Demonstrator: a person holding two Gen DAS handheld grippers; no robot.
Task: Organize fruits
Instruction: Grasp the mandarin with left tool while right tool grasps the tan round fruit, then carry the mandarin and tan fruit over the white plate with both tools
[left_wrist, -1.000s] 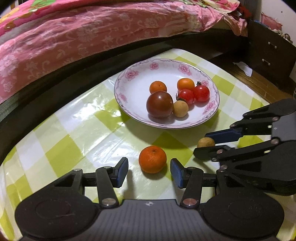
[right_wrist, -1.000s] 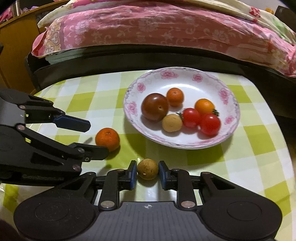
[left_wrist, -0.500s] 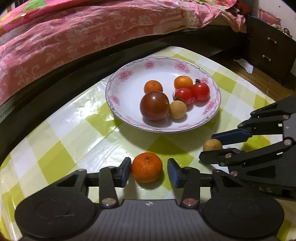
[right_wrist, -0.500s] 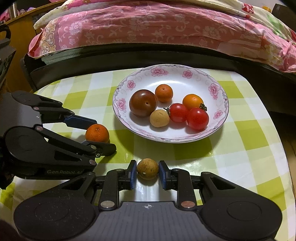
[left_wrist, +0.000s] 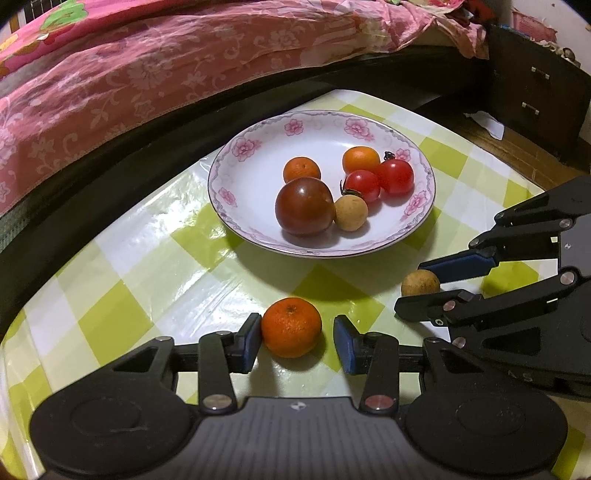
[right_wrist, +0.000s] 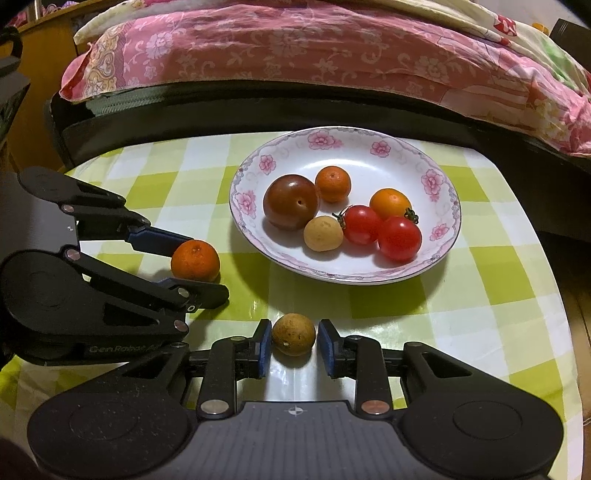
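Green-and-white checked cloth: covers the table (left_wrist: 155, 258); the flowered plate (left_wrist: 236, 162) sits toward the table's far edge by the bed.

Left wrist view, left gripper (left_wrist: 297, 338): its jaws have just been closing around the small orange mandarin (left_wrist: 291, 326), which rests on the cloth near the table's front edge. The left blue pad touches the peel; a gap shows at the right pad, so no grip yet.

Left wrist view, plate contents: six fruits, among them a dark tomato (left_wrist: 304, 210).

Right wrist view, right gripper (right_wrist: 293, 343): nearly shut on the brown longan (right_wrist: 293, 334), both pads against its sides, the fruit down on the cloth at the front edge. It has held in place over the last second.

Right wrist view, neighbours: the mandarin lies left of the plate, between the left gripper's fingers.

Meaning for the task: both stray fruits look about to be carried to the plate; the left needs to finish closing before any lift.
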